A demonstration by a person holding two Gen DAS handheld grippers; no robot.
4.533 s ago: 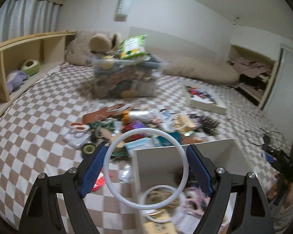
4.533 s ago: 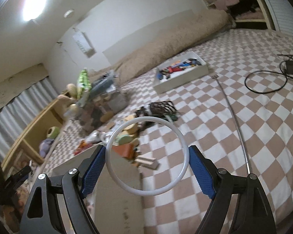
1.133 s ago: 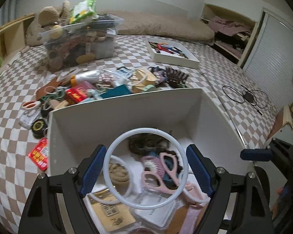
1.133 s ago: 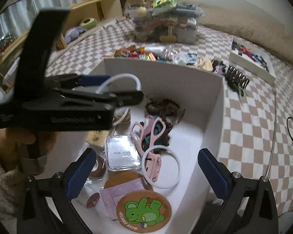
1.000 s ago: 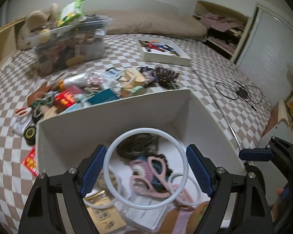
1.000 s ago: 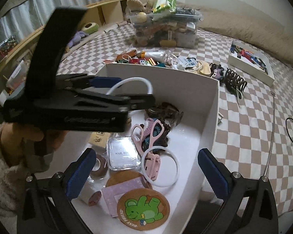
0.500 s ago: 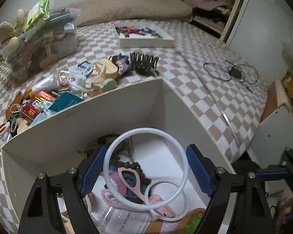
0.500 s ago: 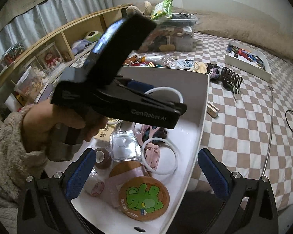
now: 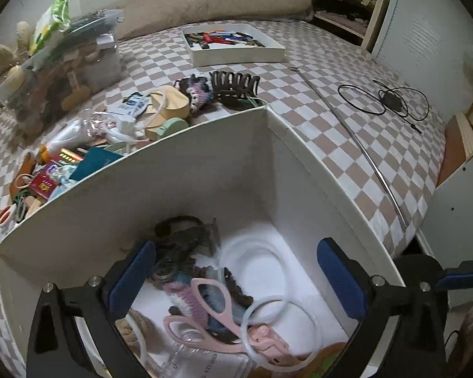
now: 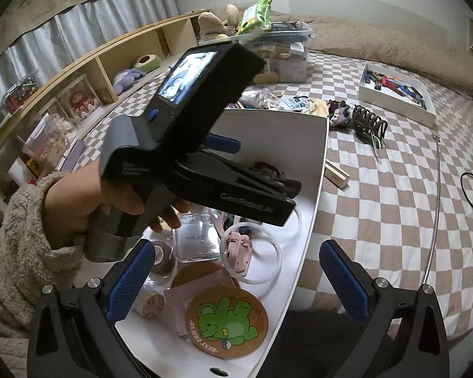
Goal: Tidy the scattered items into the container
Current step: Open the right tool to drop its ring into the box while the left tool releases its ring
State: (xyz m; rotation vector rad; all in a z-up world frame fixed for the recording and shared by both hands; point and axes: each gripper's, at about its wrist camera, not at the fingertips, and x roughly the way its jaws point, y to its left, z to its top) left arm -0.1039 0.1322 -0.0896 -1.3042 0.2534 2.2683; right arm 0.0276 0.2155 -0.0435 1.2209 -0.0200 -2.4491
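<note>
Left gripper (image 9: 233,278) over white container (image 9: 186,170), jaws just opened wide, nothing between pads; white ring (image 9: 252,266) now lying loose on container floor (released so it drops in). Right gripper (image 10: 236,278) spread, empty, waiting alongside. Scattered items (image 9: 116,126) still outside, behind far wall.
</note>
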